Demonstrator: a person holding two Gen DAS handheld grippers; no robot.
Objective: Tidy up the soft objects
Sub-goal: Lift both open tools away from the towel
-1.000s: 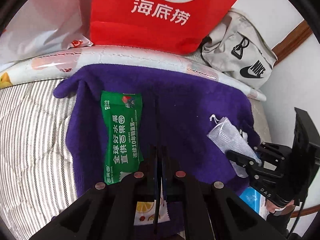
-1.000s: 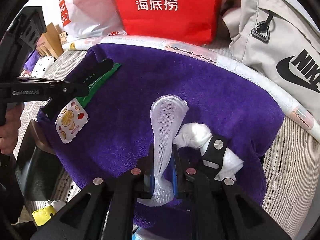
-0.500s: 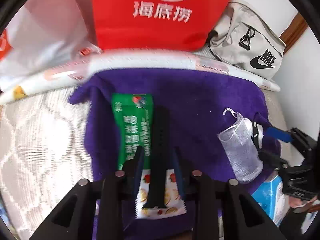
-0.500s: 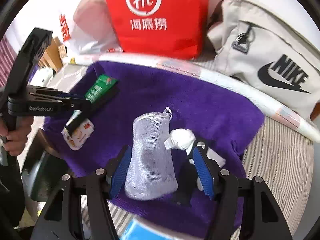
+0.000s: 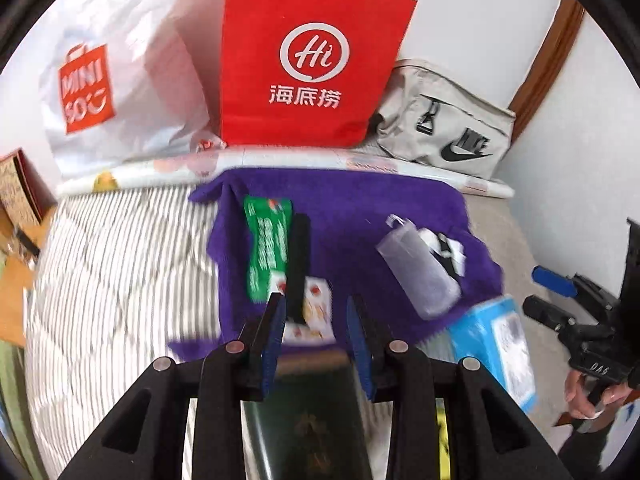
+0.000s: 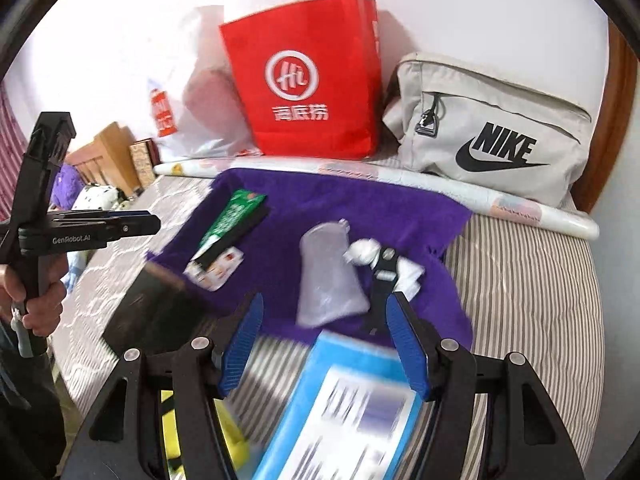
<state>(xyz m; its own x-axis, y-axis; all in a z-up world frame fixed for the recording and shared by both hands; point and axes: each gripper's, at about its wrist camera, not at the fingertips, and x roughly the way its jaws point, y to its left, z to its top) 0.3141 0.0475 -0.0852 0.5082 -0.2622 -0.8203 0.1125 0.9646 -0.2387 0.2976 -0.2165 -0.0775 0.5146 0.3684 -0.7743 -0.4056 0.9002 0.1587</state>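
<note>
Left tool [image 5: 316, 320]: jaws parted a moderate way, nothing between the pads, having opened within the last second; no object is held or touched. It hangs above the near edge of the purple towel [image 5: 352, 208], over a dark green booklet [image 5: 316, 412] lying on the bed in front of that edge.

Right tool [image 6: 324, 336]: jaws wider apart, likewise opened within the last second, pads clear of everything. It stands over a blue packet [image 6: 340, 408] on the striped bed cover [image 6: 532, 292], just off the towel's near edge.

Items laid on the towel:
- Left half: green sachet [image 5: 267, 248], with a black strap [image 5: 299, 268] lying lengthwise beside it and overlapping a small fruit-print sachet [image 5: 316, 316] at the near edge.
- Right half: white mesh pouch [image 6: 328, 280] lying flat; just beside it, toward the right edge, a knotted white cloth [image 6: 362, 252] and a black clip [image 6: 382, 280]. Whether the clip grips the cloth cannot be told.

Progress, as judged: two groups are set down on the towel and both tools are free, so the placing of strap and pouch appears complete. The blue packet, the booklet and a yellow item [image 6: 176, 420] at the bed's near edge lie off the towel and probably remain to be dealt with. Motion blur limits finer detail.
</note>
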